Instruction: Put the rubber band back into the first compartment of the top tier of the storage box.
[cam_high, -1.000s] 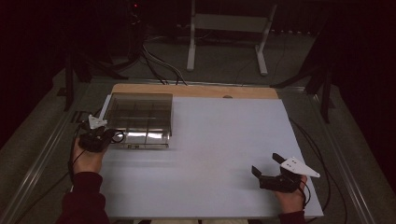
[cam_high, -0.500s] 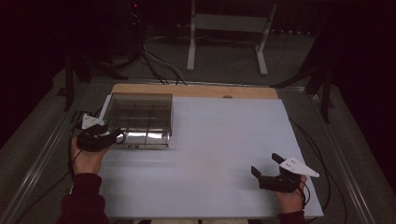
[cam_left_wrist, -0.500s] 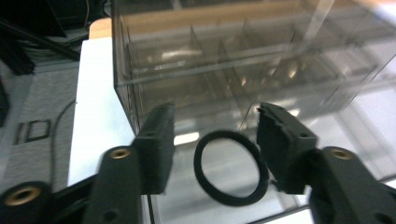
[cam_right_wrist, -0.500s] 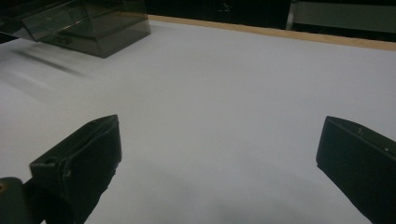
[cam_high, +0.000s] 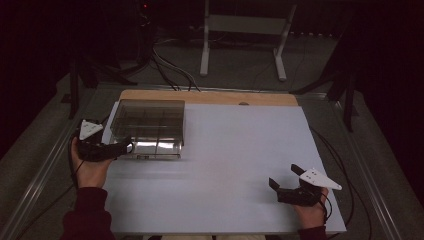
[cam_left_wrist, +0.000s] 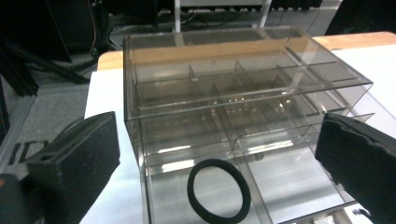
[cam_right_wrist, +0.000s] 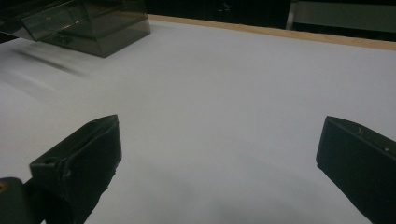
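Observation:
A clear smoky plastic box (cam_high: 150, 125) with several divided compartments stands at the far left of the white table (cam_high: 235, 150). My left gripper (cam_high: 125, 145) is at the box's front left corner, and its jaws have just been opening. In the left gripper view the box (cam_left_wrist: 243, 88) is close ahead. A black ring (cam_left_wrist: 218, 193) lies loose in one of its front lower compartments, between and just beyond the wide jaws of my left gripper (cam_left_wrist: 219, 135); neither pad touches it. My right gripper (cam_high: 283, 176) rests open near the front right, with nothing between its jaws (cam_right_wrist: 219, 130).
A wooden strip (cam_high: 210, 96) runs along the table's far edge. Cables and a white stand (cam_high: 240, 30) are on the floor beyond. Metal rails (cam_high: 40, 175) flank the table. The box (cam_right_wrist: 93, 28) is far off in the right gripper view.
The left gripper has turned and shifted slightly by the box's front left corner. Its jaws now stand wider apart. The right gripper has stayed where it was.

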